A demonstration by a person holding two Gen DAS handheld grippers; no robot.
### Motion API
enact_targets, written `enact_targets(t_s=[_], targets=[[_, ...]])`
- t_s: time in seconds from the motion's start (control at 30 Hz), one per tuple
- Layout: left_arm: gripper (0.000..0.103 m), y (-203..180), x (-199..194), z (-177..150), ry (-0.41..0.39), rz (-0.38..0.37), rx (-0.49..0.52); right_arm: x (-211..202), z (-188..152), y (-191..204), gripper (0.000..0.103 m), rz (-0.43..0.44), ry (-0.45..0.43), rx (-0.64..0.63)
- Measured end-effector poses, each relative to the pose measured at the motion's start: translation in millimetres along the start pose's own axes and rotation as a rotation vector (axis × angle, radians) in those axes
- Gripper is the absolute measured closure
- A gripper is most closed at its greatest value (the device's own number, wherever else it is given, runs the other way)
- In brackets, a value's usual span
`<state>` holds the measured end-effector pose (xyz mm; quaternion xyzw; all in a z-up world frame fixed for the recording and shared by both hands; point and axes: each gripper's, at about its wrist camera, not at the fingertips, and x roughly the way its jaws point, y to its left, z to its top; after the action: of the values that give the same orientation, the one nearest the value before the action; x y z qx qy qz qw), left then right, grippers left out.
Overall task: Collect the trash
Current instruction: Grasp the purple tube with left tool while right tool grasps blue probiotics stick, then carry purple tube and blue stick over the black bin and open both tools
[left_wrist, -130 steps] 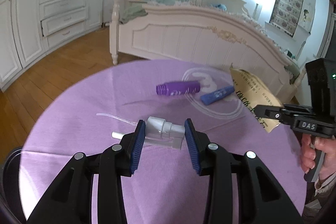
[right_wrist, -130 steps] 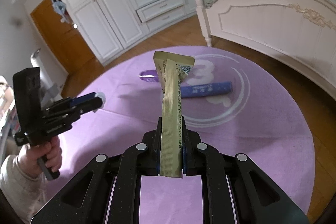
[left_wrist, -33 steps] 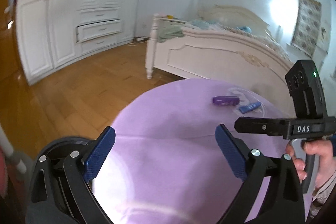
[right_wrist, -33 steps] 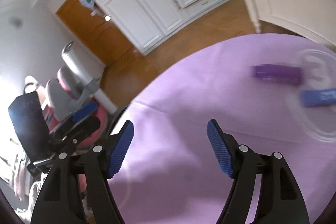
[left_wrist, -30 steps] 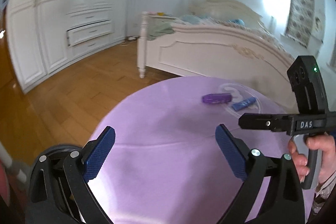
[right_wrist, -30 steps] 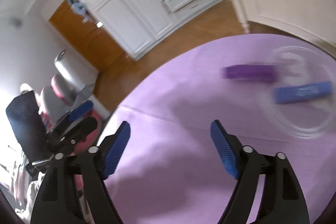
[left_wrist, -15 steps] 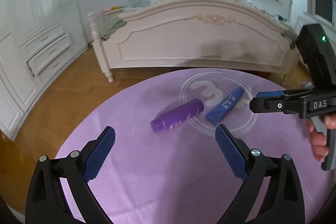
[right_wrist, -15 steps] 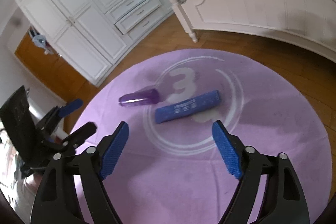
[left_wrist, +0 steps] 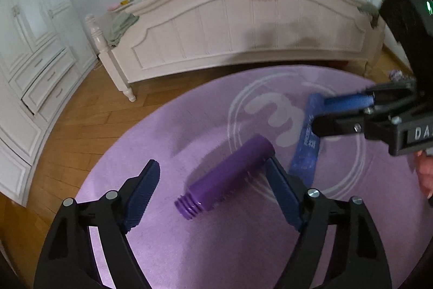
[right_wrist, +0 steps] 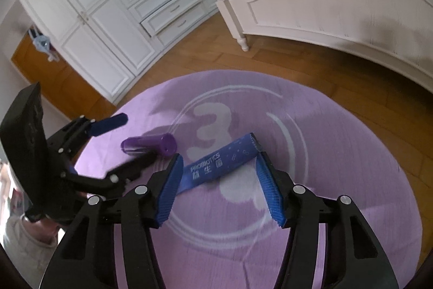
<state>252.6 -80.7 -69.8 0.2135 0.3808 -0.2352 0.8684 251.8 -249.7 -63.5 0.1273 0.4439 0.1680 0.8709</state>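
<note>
I had 2 pieces left on the purple rug (right_wrist: pixel 338 153), by its white 3. Left gripper (left_wrist: pixel 213 188) straddled the purple bottle (left_wrist: pixel 230 178), right gripper (right_wrist: pixel 219 180) the blue sachet (right_wrist: pixel 222 161); jaws had just been closing, nothing gripped.

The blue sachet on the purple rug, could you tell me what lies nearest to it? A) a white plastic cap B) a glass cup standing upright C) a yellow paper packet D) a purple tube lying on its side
D: the purple tube lies on its side on the purple rug, just beside the blue sachet printed PROBIOTICS; no cap, paper packet or cup shows on the rug.
</note>
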Motion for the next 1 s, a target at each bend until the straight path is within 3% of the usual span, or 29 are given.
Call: enact_targets(t_s=[0.17,0.3,0.4,0.5,0.63,1.0], targets=[[0.050,2,3,-2,0.025,-0.073,-0.035,15,8,18,0.047,-0.061,0.009,-0.109],[0.071,2,2,-4,0.032,-0.103,-0.080,24,7,32,0.066,-0.123,0.005,-0.206],[0.074,1,0,-6,0.028,-0.084,-0.109,26,4,33,0.081,-0.115,0.000,-0.223],[0.078,5,-4,-12,0.018,-0.090,-0.173,23,-1,28,0.089,-0.068,0.000,-0.188],[0.079,9,-18,-25,0.000,-0.131,-0.261,10,-5,22,0.094,0.006,-0.032,-0.133],[0.079,26,-92,-70,-0.124,-0.119,-0.423,-34,-22,47,0.096,0.125,-0.077,-0.094]])
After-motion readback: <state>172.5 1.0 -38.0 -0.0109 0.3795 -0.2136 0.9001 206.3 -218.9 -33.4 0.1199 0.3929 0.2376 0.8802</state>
